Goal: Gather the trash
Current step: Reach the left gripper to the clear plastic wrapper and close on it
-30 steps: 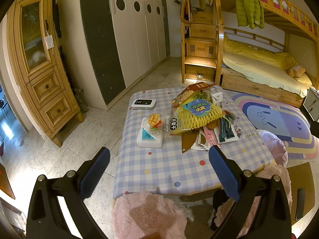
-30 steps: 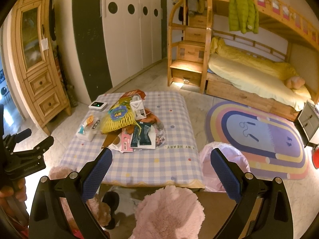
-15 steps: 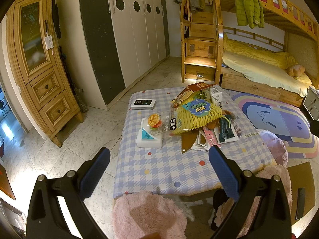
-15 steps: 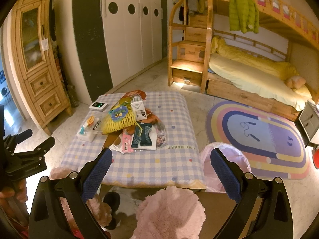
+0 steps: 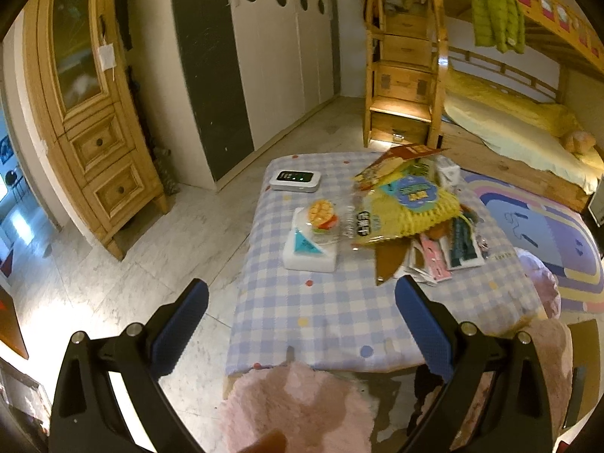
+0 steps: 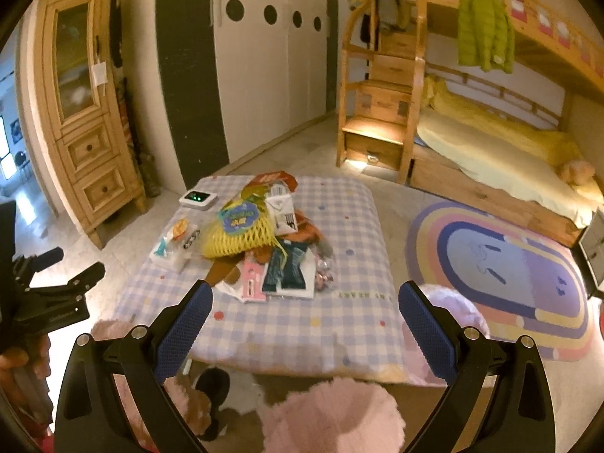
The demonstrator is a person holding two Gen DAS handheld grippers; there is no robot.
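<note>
We find both the left gripper (image 5: 301, 324) and the right gripper (image 6: 305, 324) spread wide and holding nothing, poised off the near edge of the desk (image 6: 351, 324). The trash pile (image 6: 264, 249) lies ahead near the desk's middle, running from far edge toward near edge, apparently closer to the right gripper. What lies beneath the yellow net bag (image 5: 411, 207) is hidden.

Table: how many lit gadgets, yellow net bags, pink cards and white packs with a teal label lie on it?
Lit gadget: 1
Yellow net bag: 1
Pink card: 1
White teal-label pack: 1
Total: 4
</note>
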